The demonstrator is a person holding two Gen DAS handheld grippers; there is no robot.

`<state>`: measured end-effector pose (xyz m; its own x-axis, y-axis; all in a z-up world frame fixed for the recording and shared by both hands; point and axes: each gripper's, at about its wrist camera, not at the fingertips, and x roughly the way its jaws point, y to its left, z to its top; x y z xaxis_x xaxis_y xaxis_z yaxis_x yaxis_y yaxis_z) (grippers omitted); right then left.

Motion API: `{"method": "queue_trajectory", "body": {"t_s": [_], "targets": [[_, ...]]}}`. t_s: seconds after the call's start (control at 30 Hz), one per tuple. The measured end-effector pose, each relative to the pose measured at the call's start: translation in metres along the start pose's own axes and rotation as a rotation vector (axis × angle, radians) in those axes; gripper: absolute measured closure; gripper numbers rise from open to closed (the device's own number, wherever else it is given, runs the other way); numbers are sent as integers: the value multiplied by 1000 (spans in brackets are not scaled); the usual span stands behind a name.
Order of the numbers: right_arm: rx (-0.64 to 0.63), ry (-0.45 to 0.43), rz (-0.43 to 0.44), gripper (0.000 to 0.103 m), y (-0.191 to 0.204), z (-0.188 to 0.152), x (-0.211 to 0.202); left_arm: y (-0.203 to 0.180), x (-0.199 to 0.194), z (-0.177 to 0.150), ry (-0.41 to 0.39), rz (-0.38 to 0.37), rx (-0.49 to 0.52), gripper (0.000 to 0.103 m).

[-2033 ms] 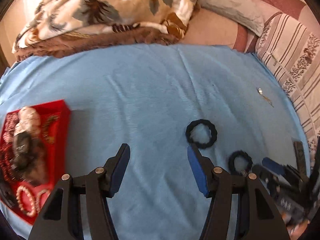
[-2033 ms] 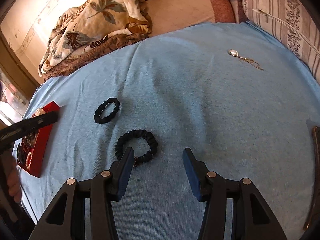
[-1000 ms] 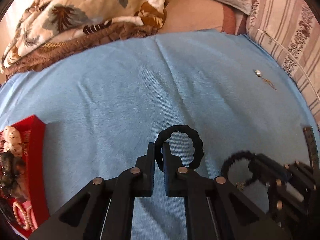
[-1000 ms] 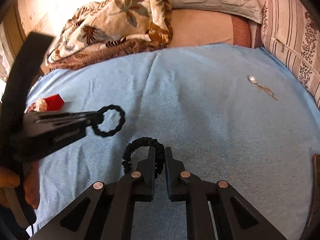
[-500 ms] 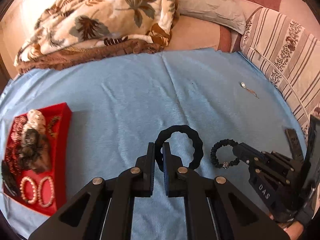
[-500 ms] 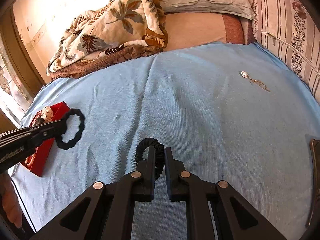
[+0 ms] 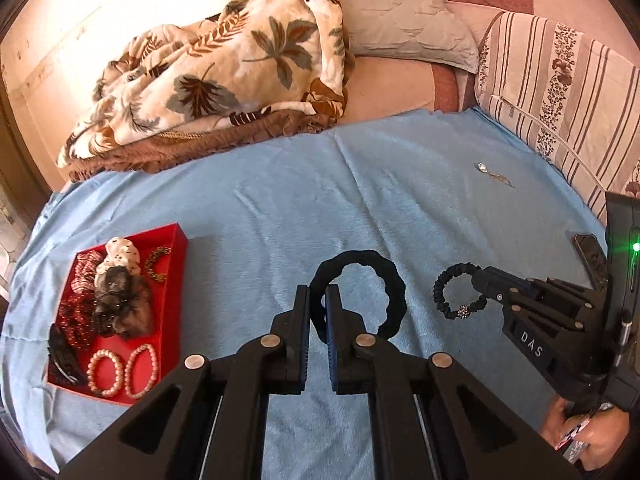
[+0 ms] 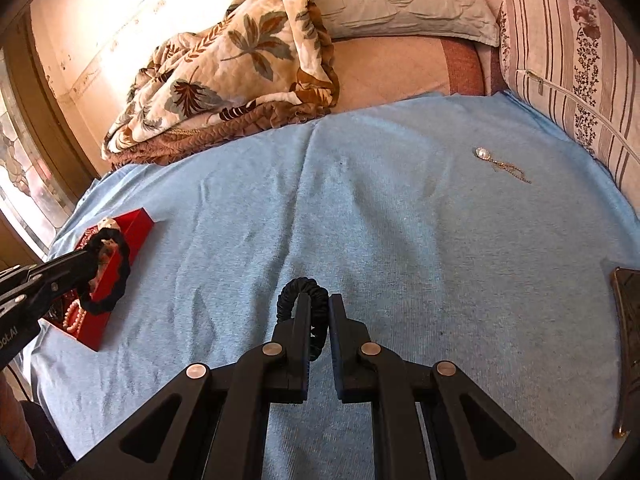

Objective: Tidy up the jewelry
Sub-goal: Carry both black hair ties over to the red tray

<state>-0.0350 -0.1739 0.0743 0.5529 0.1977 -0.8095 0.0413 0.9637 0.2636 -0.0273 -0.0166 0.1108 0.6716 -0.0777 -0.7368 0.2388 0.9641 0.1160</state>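
Observation:
My left gripper (image 7: 317, 300) is shut on a thick black hair tie (image 7: 384, 276) and holds it above the blue cloth; it also shows in the right wrist view (image 8: 120, 276), in front of the red tray. My right gripper (image 8: 319, 308) is shut on a thin black scrunchie (image 8: 304, 286) with a small bead, seen in the left wrist view (image 7: 452, 288). The red tray (image 7: 176, 292) lies at the left with scrunchies, pearl bracelets and a dark clip inside. A pendant necklace (image 8: 500, 164) lies on the cloth at the far right.
A blue cloth (image 8: 400, 220) covers the bed. A leaf-print blanket (image 7: 220, 76) and a grey pillow (image 7: 400, 28) lie behind it, and a striped cushion (image 7: 560, 92) stands at the right. A dark flat object (image 8: 628, 320) lies at the cloth's right edge.
Both grippers closed on their hair ties and lifted them off the cloth. The left gripper has carried its tie leftward toward the red tray. The right gripper has risen slightly.

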Motion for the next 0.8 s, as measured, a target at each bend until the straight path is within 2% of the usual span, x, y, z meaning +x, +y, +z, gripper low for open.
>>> {"method": "queue_trajectory", "body": {"t_s": [0.8], "targets": [[6,0,-11,93,3,-17,-14,17,-45,-25,-56,65,-26,96]]}}
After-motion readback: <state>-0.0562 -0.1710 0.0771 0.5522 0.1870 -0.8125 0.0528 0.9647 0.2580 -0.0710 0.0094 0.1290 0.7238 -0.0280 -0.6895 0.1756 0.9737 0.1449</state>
